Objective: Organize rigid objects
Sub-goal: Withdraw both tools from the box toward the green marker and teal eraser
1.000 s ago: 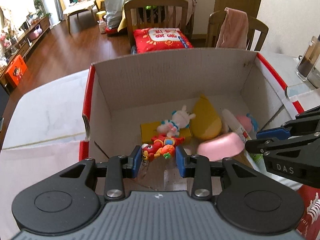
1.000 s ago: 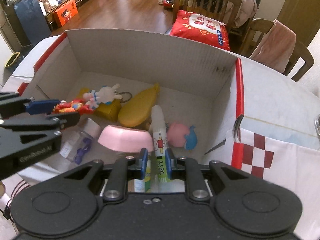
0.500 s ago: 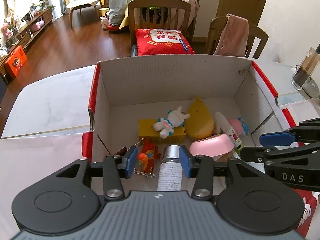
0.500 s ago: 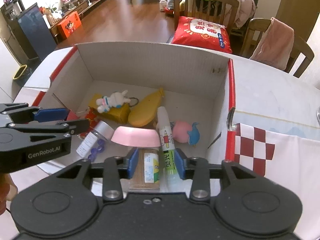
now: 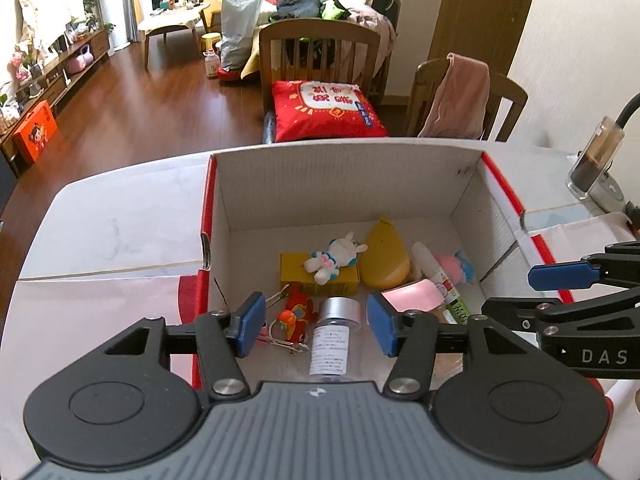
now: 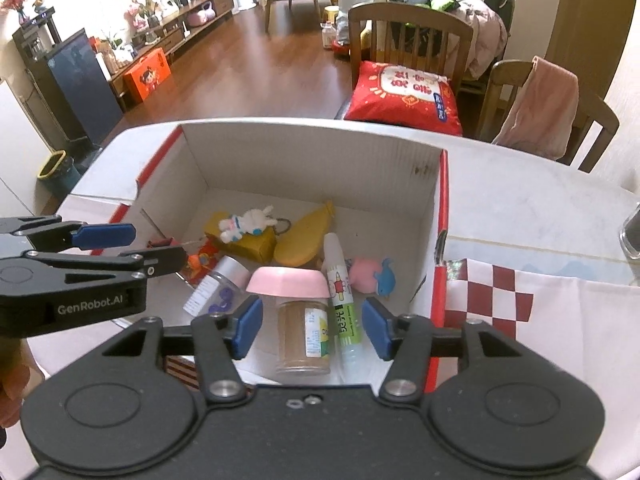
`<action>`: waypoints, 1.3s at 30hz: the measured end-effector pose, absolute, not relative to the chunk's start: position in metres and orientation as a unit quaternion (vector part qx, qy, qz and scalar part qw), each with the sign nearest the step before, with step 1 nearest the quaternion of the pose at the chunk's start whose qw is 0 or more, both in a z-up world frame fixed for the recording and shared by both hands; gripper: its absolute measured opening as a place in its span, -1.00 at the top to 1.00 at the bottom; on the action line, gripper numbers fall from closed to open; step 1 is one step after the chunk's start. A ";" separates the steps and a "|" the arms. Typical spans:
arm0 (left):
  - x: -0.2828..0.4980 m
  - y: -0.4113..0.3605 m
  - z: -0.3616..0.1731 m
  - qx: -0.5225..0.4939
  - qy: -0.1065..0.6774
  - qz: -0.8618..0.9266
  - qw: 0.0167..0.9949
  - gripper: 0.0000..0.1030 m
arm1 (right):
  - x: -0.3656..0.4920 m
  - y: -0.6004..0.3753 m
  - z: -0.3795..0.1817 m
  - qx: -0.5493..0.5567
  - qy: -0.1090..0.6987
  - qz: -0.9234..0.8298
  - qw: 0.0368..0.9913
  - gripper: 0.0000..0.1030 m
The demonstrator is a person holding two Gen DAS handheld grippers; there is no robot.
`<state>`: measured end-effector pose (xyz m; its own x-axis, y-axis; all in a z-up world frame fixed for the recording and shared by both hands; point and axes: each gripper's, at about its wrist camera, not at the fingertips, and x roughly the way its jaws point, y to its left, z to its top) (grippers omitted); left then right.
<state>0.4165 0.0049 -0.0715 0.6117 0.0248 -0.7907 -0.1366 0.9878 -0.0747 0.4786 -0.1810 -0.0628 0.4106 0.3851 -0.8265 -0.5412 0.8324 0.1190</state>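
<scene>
Two grippers hang over one cardboard box [image 5: 344,184] on the white table [image 5: 120,220], and both have let go: the jaws of the left gripper [image 5: 312,325] and the right gripper [image 6: 311,328] are opening with nothing pressed between the pads.

Largest of the task's things in the box, the pink-lidded jar [image 6: 304,320] lies on the box floor below the right gripper. Beside it lies the glue tube [image 6: 340,292], touching the jar's side. Next in size, the silver-capped vial [image 5: 332,340] lies below the left gripper, just beside a red toy keychain [image 5: 296,312]. Farther back sit a yellow carton [image 5: 316,280] with a small plush rabbit [image 5: 332,256] on it, and a yellow banana-shaped case [image 5: 384,256].

Judged from this, the step in hand is the release and withdrawal. Done well, each gripper should spread fully first, then lift straight out so no pad drags the jar, tube or vial.
</scene>
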 end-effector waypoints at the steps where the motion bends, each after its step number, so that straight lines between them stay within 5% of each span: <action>1: 0.414 0.005 -0.069 -0.065 0.436 0.045 0.896 -0.08 | 0.477 -0.183 -0.060 -0.081 0.464 0.278 0.837 -0.17; 31: 0.326 -0.026 -0.012 -0.062 0.376 -0.006 0.924 -0.60 | 0.378 -0.236 0.000 -0.042 0.379 0.338 0.861 -0.98; 39: 0.305 -0.032 -0.024 -0.066 0.377 -0.007 0.924 -0.61 | 0.353 -0.250 -0.024 -0.049 0.391 0.343 0.853 -0.99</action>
